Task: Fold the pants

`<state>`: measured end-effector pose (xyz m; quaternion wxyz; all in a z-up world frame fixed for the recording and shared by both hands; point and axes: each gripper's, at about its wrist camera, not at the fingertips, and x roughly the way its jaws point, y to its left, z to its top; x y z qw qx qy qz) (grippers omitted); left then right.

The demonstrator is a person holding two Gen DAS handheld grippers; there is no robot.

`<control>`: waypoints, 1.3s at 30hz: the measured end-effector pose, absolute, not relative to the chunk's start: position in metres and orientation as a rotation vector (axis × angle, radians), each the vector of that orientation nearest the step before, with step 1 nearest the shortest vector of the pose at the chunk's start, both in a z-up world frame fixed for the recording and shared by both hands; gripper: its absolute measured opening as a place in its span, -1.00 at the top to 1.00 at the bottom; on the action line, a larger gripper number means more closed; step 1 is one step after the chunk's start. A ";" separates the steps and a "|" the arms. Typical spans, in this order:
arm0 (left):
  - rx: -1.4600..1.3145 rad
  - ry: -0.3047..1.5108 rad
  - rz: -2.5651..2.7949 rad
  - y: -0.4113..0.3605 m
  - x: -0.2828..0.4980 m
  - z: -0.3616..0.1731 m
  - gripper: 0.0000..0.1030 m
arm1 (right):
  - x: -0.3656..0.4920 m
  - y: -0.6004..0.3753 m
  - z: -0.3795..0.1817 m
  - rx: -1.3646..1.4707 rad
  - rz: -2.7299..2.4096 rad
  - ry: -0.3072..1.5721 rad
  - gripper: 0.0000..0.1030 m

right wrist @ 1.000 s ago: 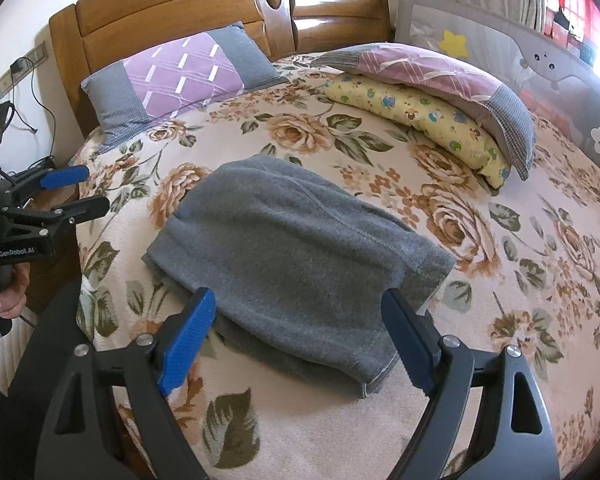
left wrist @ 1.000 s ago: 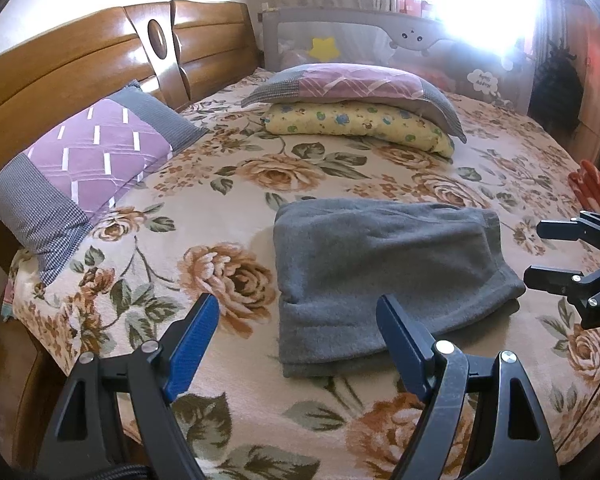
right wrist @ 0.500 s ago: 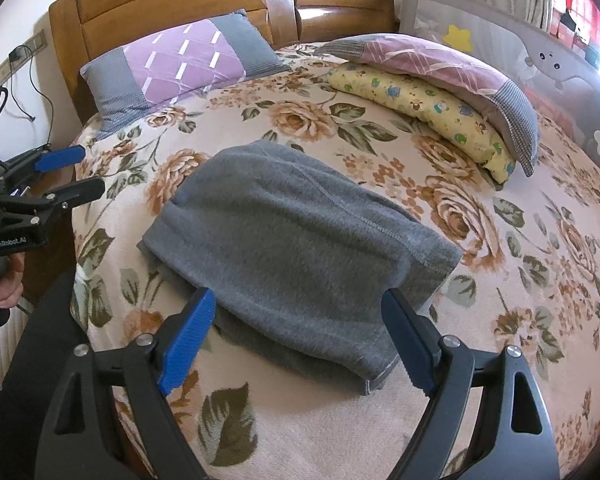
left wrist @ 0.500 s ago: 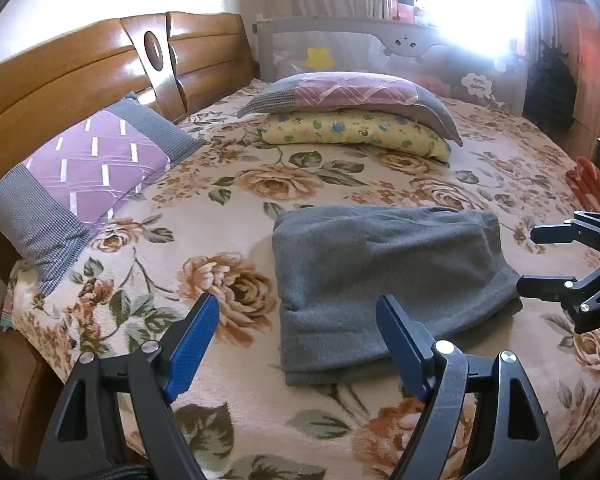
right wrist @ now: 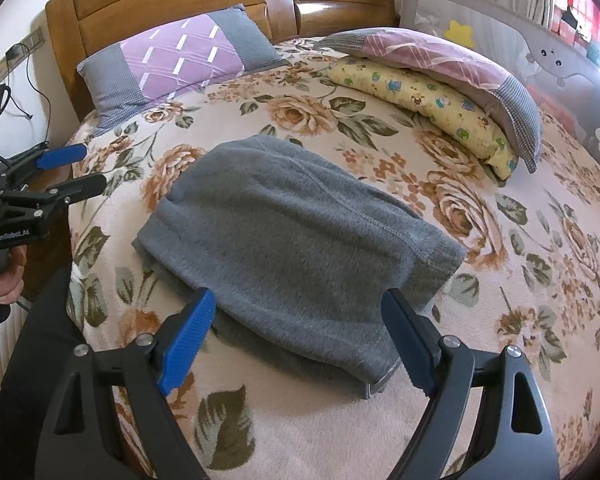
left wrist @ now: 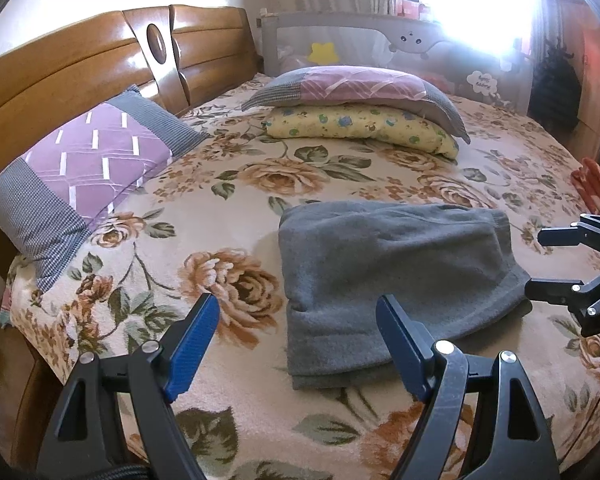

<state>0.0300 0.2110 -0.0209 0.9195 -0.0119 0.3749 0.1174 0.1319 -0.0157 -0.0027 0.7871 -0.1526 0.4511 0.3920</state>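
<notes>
The grey fleece pants [left wrist: 392,276] lie folded in a compact stack on the floral bedspread [left wrist: 236,208], also shown in the right wrist view [right wrist: 296,236]. My left gripper [left wrist: 298,340] is open and empty, held above the bed just short of the stack's near left corner; it also shows at the left edge of the right wrist view [right wrist: 76,170]. My right gripper [right wrist: 298,332] is open and empty, hovering over the stack's near edge; it shows at the right edge of the left wrist view [left wrist: 540,264].
A purple and grey pillow [left wrist: 80,168] leans on the wooden headboard [left wrist: 72,68]. A pink pillow [left wrist: 352,88] lies on a yellow one [left wrist: 360,128] at the back. A grey bed rail [left wrist: 380,40] stands behind. The bed's edge is near my left gripper.
Both grippers have drawn back and risen slightly from the folded pants. Both stay open. The pants have not moved.
</notes>
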 end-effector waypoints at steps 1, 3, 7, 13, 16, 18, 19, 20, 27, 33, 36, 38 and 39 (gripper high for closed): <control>-0.025 0.773 0.242 0.212 0.030 -0.022 -0.58 | 0.132 -0.015 -0.004 -0.330 0.844 0.975 -0.66; -0.025 0.776 0.243 0.213 0.032 -0.023 -0.58 | 0.133 -0.014 -0.005 -0.331 0.843 0.979 -0.66; -0.028 0.780 0.244 0.214 0.032 -0.025 -0.58 | 0.133 -0.013 -0.006 -0.331 0.842 0.979 -0.66; -0.027 0.789 0.248 0.215 0.033 -0.027 -0.58 | 0.133 -0.012 -0.007 -0.331 0.842 0.980 -0.66; -0.030 0.793 0.248 0.216 0.034 -0.029 -0.58 | 0.133 -0.012 -0.008 -0.330 0.842 0.979 -0.66; -0.027 0.796 0.246 0.217 0.035 -0.030 -0.58 | 0.133 -0.011 -0.008 -0.329 0.840 0.981 -0.66; -0.024 0.796 0.246 0.217 0.035 -0.030 -0.58 | 0.133 -0.011 -0.009 -0.329 0.840 0.982 -0.66; -0.023 0.798 0.246 0.217 0.035 -0.031 -0.58 | 0.133 -0.011 -0.008 -0.329 0.840 0.981 -0.66; -0.024 0.808 0.242 0.217 0.039 -0.034 -0.58 | 0.135 -0.011 -0.008 -0.331 0.841 0.981 -0.66; -0.019 0.815 0.235 0.215 0.042 -0.036 -0.58 | 0.137 -0.012 -0.014 -0.325 0.841 0.985 -0.66; -0.017 0.819 0.234 0.215 0.045 -0.038 -0.58 | 0.138 -0.012 -0.017 -0.323 0.840 0.988 -0.66; -0.017 0.821 0.233 0.214 0.045 -0.038 -0.58 | 0.139 -0.012 -0.018 -0.322 0.840 0.990 -0.66; -0.016 0.821 0.234 0.214 0.045 -0.039 -0.58 | 0.139 -0.012 -0.018 -0.322 0.840 0.990 -0.66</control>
